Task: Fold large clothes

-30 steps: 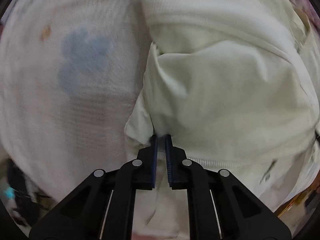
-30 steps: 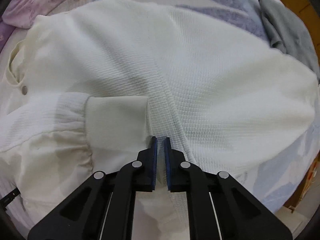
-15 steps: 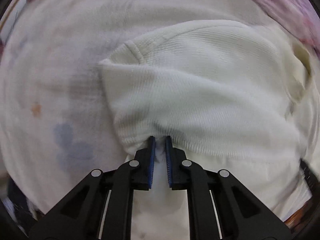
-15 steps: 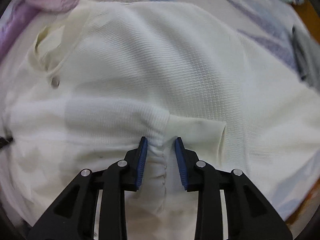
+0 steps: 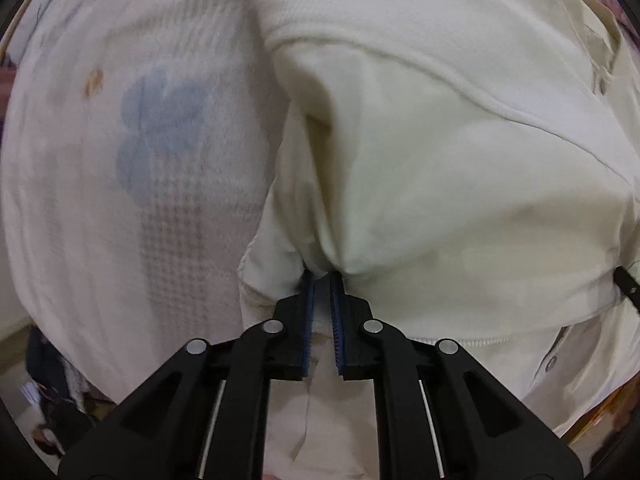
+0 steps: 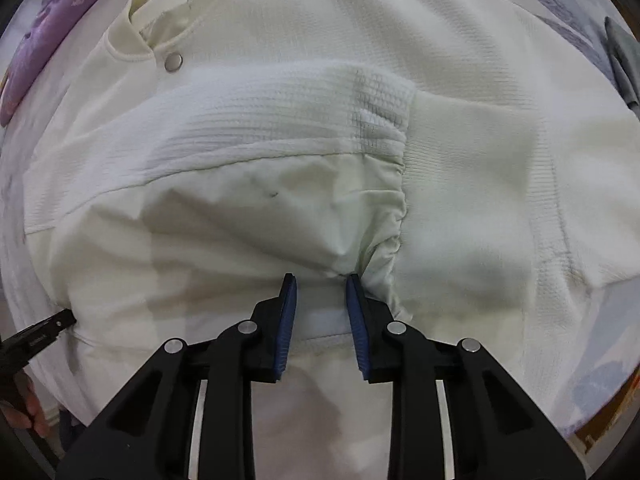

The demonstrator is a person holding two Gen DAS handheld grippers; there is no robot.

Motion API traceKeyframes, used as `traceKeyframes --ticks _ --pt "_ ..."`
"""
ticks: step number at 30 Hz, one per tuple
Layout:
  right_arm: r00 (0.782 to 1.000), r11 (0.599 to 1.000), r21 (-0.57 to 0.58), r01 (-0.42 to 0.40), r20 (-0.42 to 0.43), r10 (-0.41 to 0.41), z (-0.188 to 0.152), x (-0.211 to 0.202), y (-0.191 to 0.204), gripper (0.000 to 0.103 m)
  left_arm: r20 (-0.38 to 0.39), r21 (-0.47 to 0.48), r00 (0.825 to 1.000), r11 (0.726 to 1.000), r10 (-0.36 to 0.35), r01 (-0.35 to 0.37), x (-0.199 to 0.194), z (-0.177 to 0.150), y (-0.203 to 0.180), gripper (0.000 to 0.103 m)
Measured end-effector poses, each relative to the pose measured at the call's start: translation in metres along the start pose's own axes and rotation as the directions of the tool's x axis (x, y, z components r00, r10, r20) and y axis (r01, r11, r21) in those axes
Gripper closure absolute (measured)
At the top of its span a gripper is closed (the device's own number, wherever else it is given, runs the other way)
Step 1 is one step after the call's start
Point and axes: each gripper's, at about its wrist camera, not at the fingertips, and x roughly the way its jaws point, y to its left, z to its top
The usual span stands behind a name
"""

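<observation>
With one sleeve already lying across the chest of the cream waffle-knit snap-button jacket (image 6: 360,92) on the pale floral bedsheet (image 5: 132,128), still needing further folds. Left gripper (image 5: 322,276) pinching jacket fabric tight; right gripper (image 6: 320,280), having just been opening, standing parted, sleeve directly beneath, unclamped.

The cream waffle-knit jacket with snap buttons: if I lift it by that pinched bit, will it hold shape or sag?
The cream waffle-knit jacket will probably sag: cloth bunches into soft creases where the left tool pinches it. Its smooth lining may slide over the knit. The layered sleeve could unfold once raised.
</observation>
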Motion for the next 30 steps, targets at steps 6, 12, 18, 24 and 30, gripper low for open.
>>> traceKeyframes --ticks 6,12,18,24,30 --pt "0.997 0.995 0.064 -0.075 0.037 0.072 0.001 -0.054 -0.012 0.061 0.036 0.022 0.999 1.0 -0.017 0.016 -0.05 0.003 0.0 0.046" --pt "0.994 0.994 0.08 -0.081 0.073 0.075 -0.034 -0.114 -0.034 0.057 0.067 0.062 0.998 0.998 -0.017 0.013 -0.109 -0.017 -0.005 0.046" --pt "0.985 0.995 0.026 -0.1 0.142 0.096 -0.071 -0.178 -0.014 0.039 0.135 0.087 0.991 0.996 0.014 -0.026 -0.157 -0.115 -0.035 0.041" --pt "0.968 0.994 -0.041 -0.1 0.226 0.107 -0.101 -0.247 -0.011 0.021 0.202 0.108 0.979 0.994 -0.031 0.009 -0.218 -0.164 -0.035 0.039" --pt "0.949 0.987 -0.076 -0.142 0.273 0.157 -0.13 -0.294 -0.01 0.02 0.276 0.095 0.957 0.993 -0.094 0.07 -0.281 -0.208 -0.05 0.036"
